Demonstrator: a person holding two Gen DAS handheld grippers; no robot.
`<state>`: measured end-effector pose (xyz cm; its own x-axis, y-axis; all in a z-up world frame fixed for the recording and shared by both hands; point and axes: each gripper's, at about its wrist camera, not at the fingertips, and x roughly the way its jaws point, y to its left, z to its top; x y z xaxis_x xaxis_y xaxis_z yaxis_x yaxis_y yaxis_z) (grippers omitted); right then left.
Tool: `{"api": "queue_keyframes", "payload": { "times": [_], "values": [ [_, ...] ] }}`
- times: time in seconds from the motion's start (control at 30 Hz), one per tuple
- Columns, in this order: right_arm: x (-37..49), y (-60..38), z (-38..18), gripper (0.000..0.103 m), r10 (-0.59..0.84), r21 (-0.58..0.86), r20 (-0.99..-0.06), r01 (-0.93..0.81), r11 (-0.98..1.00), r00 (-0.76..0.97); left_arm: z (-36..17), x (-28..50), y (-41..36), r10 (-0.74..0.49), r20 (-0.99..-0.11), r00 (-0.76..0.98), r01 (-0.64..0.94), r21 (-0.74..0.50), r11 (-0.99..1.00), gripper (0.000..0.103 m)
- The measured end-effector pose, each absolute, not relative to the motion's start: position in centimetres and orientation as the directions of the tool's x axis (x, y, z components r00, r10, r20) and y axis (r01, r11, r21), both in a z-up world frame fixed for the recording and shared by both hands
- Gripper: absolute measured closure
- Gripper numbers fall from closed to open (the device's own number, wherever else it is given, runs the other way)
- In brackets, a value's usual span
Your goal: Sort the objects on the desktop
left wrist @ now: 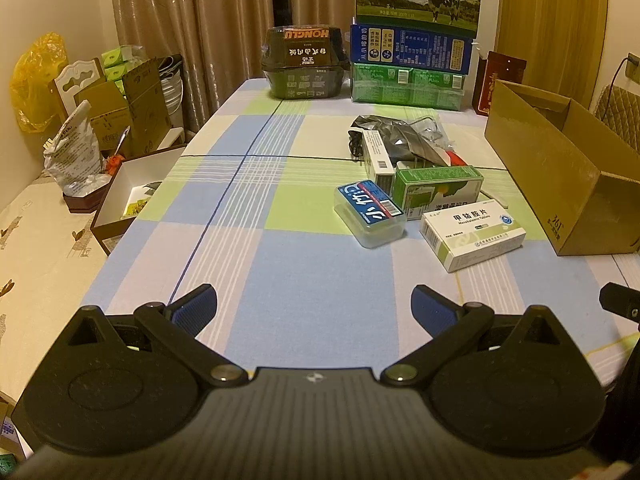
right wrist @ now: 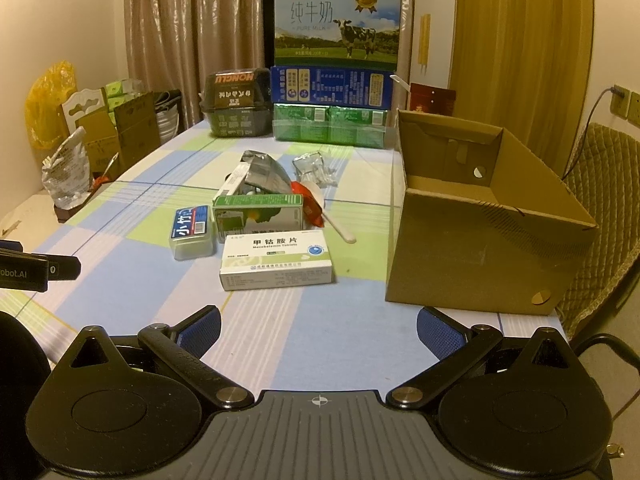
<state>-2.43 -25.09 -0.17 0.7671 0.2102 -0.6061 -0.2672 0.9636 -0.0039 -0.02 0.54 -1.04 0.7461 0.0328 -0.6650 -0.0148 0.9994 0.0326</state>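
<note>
So nothing's getting sorted yet: both the left gripper [left wrist: 314,308] and right gripper [right wrist: 319,330] are hovering spread wide and empty. The white pill box [right wrist: 277,263] is sitting nearest, beside the open cardboard box [right wrist: 480,252]. Next move's probably reaching for it.

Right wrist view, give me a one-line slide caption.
Open right gripper hovers over the checked tablecloth, facing a white medicine box, green box and open cardboard box.

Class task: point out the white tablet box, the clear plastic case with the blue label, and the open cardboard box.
White tablet box [right wrist: 277,254]: right wrist view, top face.
Clear plastic case [right wrist: 191,229]: right wrist view, blue label.
Cardboard box [right wrist: 460,252]: right wrist view, front wall.
</note>
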Motion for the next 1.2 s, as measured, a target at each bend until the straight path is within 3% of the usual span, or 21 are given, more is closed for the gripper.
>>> {"api": "queue_keyframes", "payload": {
  "times": [1.2],
  "values": [
    [-2.25,-24.87,-0.34,0.002,0.207,-0.021,-0.622,-0.281,0.959,0.755,-1.10,0.13,0.66,0.028,-0.689,0.724,-0.011,0.029,1.000,0.001]
  ]
}}
